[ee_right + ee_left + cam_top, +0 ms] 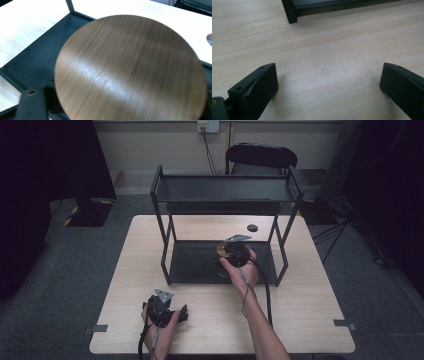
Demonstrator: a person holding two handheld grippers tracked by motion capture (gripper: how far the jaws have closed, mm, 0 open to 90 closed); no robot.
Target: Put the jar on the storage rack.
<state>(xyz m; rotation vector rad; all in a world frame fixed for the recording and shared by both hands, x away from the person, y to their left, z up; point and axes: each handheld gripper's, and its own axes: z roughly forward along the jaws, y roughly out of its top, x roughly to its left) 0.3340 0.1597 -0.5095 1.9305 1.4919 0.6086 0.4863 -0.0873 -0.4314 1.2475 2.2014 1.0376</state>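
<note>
I've got the round brown wooden disc (pixel 130 67) at my right gripper (pixel 231 251), low over the bottom tray of the black two-tier metal rack (pixel 200 265), and I read this as setting the disc down on that tray, since it hangs just above the dark tray floor with the rack's front rail beneath it; the disc sits tilted across my right gripper view, its grain running slantwise, blurred at the edge; whether my right jaws pinch it or have let go I cannot tell, because the disc hides the pads and one black jaw pokes up beside its lower left edge; my right forearm reaches forward from the table's near edge into the rack between its front posts, palm turned up, cable trailing back; my left gripper (pixel 162 310) waits on the pale wooden table (pixel 310 320) in front of the rack's left front post, jaws spread wide on nothing, bare tabletop between them; a small dark round thing (pixel 252 227) lies on the table behind the rack.
</note>
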